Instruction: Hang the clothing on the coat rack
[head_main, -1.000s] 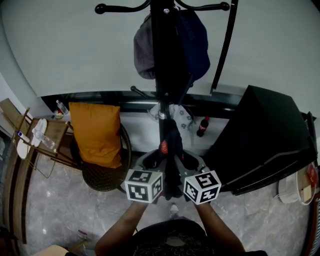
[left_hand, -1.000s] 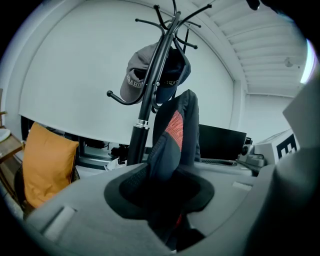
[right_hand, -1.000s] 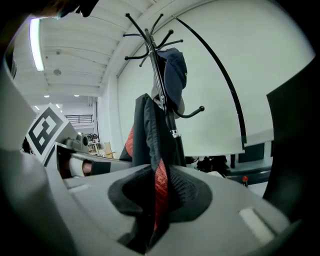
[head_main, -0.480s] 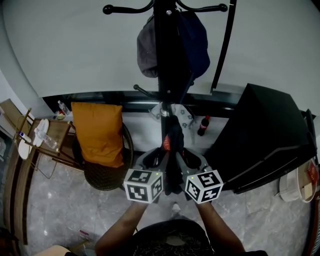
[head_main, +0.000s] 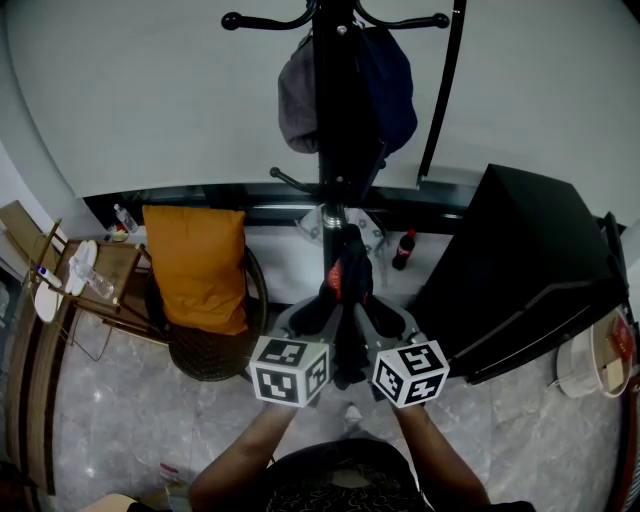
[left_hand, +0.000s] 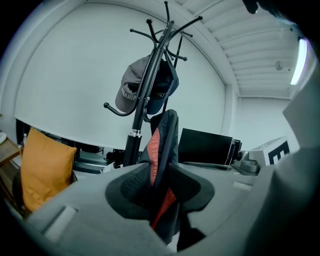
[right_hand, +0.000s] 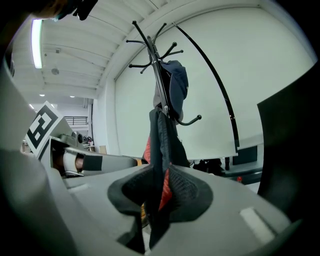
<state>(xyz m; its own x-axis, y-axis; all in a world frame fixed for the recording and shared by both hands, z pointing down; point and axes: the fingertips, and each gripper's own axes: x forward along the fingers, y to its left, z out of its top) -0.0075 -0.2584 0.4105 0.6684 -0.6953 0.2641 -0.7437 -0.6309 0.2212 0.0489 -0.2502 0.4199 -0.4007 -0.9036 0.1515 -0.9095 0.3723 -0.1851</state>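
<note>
A black garment with red lining (head_main: 346, 285) hangs bunched between my two grippers, just in front of the coat rack's black pole (head_main: 336, 150). My left gripper (head_main: 322, 314) is shut on the garment's left side, its pads pinching the cloth (left_hand: 161, 150). On the right side my right gripper (head_main: 368, 314) is shut on the same garment (right_hand: 160, 150). A grey cap (head_main: 298, 95) and a navy cap (head_main: 392, 85) hang on the rack's upper hooks. The rack (left_hand: 145, 95) rises straight behind the cloth, and a free lower hook (right_hand: 192, 120) shows in the right gripper view.
An orange cushion (head_main: 195, 265) leans on a round dark chair (head_main: 215, 350) at the left. A large black case (head_main: 520, 280) stands at the right. A bottle (head_main: 404, 252) sits by the wall, a wooden side table (head_main: 80, 285) at far left, a curved black pole (head_main: 445, 90) beside the rack.
Both grippers have lifted the garment slightly up and toward the rack pole. The grips look unchanged.
</note>
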